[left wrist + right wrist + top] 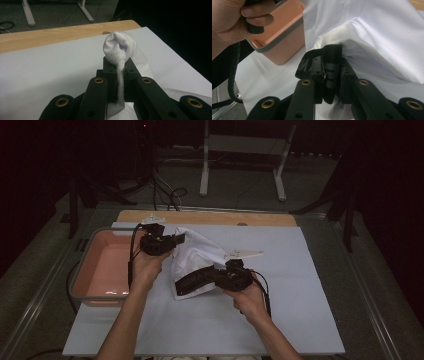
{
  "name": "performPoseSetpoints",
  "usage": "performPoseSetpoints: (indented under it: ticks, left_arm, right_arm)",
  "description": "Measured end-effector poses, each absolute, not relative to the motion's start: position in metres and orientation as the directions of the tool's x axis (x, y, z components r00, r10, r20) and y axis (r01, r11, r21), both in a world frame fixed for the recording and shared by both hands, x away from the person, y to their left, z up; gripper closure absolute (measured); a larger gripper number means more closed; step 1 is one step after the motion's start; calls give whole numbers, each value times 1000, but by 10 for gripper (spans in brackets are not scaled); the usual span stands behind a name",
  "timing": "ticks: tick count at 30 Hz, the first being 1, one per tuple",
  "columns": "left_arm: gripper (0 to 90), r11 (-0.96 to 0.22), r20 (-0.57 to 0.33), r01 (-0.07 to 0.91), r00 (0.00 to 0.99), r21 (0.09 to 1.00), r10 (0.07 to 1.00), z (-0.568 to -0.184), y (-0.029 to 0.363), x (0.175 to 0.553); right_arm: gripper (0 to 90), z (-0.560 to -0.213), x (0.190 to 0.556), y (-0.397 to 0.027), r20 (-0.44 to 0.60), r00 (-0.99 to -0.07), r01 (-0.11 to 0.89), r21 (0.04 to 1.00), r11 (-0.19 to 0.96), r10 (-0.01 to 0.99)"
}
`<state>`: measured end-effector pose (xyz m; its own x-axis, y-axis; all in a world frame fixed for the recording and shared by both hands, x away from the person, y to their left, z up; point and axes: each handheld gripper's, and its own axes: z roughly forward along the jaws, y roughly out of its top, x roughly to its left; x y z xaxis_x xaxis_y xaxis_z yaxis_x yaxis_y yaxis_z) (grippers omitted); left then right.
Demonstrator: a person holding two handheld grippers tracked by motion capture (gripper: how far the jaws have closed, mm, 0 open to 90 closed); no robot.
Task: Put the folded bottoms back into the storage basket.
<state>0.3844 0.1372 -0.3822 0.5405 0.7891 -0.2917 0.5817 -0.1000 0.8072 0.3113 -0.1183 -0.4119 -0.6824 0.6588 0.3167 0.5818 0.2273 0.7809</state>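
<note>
Both forearms reach in from the tabletop's near edge. The left gripper (176, 239) pinches the white garment (197, 252) mid-tabletop; the right gripper (181, 285) clamps its black strap (329, 72), beside the pink bin (100, 265).

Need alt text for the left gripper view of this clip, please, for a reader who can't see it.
The left gripper has its two black jaws shut on a bunched fold of white cloth, which bulges above the jaw tips. Behind lie a white table cover, a strip of wooden table edge and dark floor.
</note>
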Motion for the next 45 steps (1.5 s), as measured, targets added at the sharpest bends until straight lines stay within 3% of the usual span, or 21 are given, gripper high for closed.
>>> performPoseSetpoints:
  ticks: [45]
  left_arm:
    - [850,-62,-270,539,515,840,813,-350,161,390]
  right_arm:
    - [789,-389,327,-79,316,-721,533,822,201,617]
